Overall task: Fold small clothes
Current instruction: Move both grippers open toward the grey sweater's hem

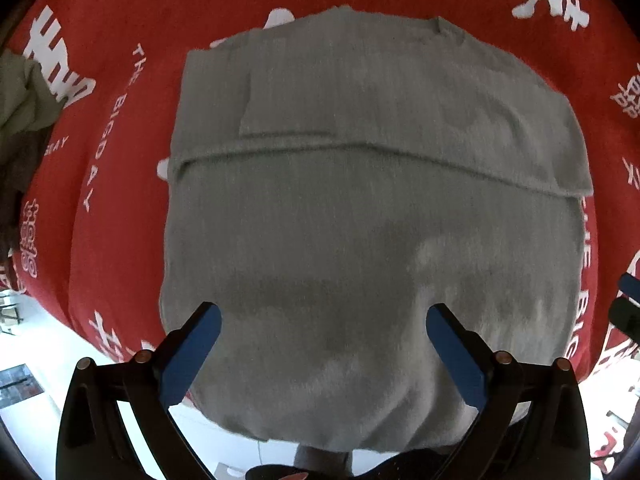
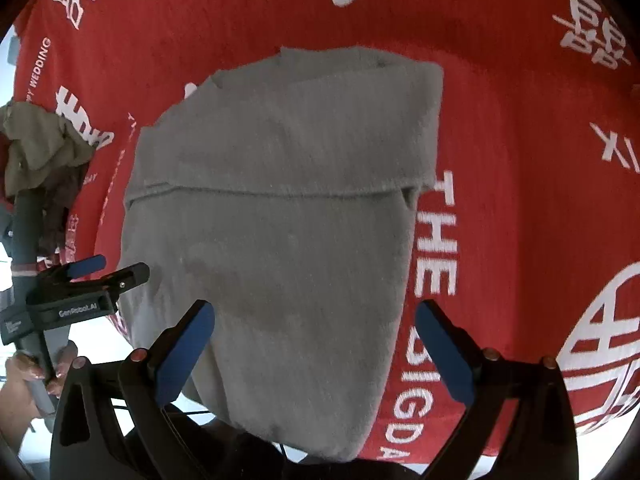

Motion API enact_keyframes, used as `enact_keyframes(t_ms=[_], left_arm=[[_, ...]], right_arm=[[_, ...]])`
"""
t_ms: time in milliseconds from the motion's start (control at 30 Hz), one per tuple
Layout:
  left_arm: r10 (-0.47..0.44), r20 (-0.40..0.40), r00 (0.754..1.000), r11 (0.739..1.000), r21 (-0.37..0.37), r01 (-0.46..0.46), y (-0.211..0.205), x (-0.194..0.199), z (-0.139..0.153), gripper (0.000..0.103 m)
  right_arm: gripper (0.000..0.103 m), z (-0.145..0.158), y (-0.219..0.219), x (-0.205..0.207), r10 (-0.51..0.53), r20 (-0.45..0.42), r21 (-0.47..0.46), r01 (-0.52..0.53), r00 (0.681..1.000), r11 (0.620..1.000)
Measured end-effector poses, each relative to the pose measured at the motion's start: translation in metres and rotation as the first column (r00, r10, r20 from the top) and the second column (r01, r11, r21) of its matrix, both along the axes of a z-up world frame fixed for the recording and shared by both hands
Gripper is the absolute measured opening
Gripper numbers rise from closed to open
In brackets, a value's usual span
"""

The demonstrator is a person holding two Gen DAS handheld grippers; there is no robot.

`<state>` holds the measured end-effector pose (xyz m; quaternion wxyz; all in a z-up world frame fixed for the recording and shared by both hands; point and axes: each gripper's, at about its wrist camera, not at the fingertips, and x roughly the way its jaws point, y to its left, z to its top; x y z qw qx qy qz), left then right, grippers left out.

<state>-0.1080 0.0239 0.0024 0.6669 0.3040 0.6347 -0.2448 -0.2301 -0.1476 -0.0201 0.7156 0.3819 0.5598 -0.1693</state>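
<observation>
The folded grey knitted garment [image 1: 360, 240] lies flat on the red cloth with white lettering [image 1: 120, 140], its near edge overhanging. The left gripper [image 1: 324, 348] and right gripper [image 2: 316, 344] hover above it, jaws spread wide, holding nothing.

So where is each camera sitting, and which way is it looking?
Left wrist: on the left tool, looking down on the grey garment; only its blue fingers show.
Right wrist: on the right tool, looking down at a slant; the left tool and the hand holding it show.
Both share the garment, red cloth and crumpled clothes.
</observation>
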Motion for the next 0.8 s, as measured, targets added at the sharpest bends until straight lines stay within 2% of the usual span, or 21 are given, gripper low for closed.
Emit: enact_keyframes(t_ms=[233, 400, 533, 667, 800], left_arm=[[-0.035, 0.026, 0.999, 0.999, 0.013, 0.034, 0.019, -0.015, 0.000, 0.103], [-0.046, 0.018, 0.999, 0.999, 0.005, 0.046, 0.047, -0.019, -0.006, 0.103], [-0.058, 0.014, 0.998, 0.998, -0.039, 0.058, 0.083, -0.021, -0.002, 0.103], [-0.052, 0.002, 0.999, 0.995, -0.091, 0.052, 0.126, -0.017, 0.000, 0.103], [-0.070, -0.038, 0.997, 0.984, -0.167, 0.063, 0.170, -0.015, -0.006, 0.103]], right_arm=[[0.101, 0.000, 0.016, -0.011, -0.015, -0.005, 0.013, 0.015, 1.000, 1.000], [0.101, 0.001, 0.046, -0.019, -0.027, -0.014, 0.004, 0.027, 1.000, 1.000], [0.101, 0.003, 0.075, -0.025, -0.014, -0.023, 0.003, 0.014, 1.000, 1.000], [0.101, 0.009, 0.104, -0.039, -0.015, 0.011, 0.014, 0.014, 1.000, 1.000], [0.100, 0.002, 0.125, -0.059, -0.045, 0.037, 0.047, 0.043, 0.998, 0.998]])
